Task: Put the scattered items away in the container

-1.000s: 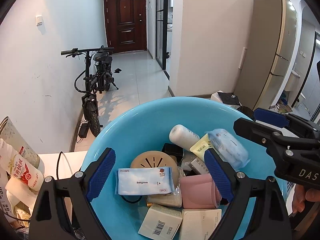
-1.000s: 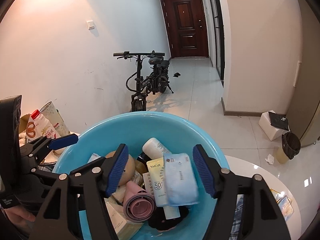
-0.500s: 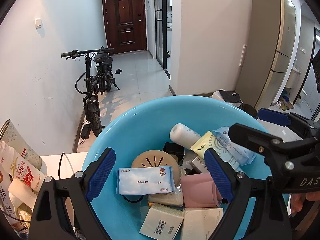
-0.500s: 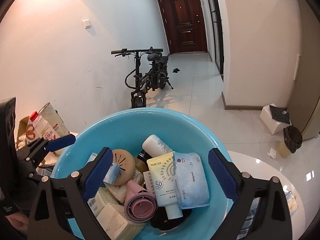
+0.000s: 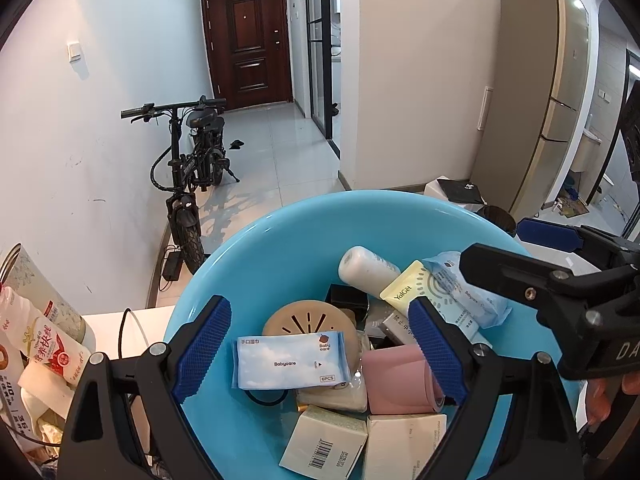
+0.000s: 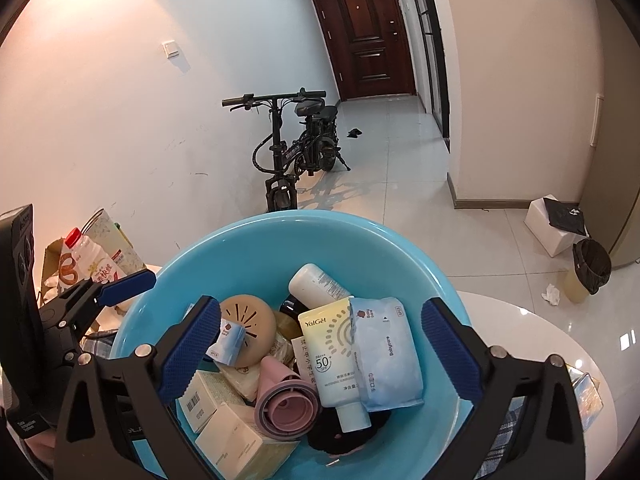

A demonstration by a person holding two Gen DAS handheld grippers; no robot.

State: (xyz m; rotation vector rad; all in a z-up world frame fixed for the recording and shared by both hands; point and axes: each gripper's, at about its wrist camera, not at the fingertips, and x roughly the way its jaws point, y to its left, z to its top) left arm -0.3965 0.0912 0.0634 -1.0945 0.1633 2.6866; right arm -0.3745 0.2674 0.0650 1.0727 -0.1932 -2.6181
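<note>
Both grippers are held over the blue bowl (image 6: 400,248), the left gripper (image 5: 320,348) and the right gripper (image 6: 320,352) each spread wide with nothing gripped. A wipes pack (image 6: 386,352), a sunscreen tube (image 6: 332,356) and a pink cup (image 6: 286,400) are seen lying inside it.

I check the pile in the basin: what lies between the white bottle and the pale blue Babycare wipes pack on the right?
In the right wrist view, the yellow YaiGet sunscreen tube lies between the white bottle and the wipes pack.
</note>
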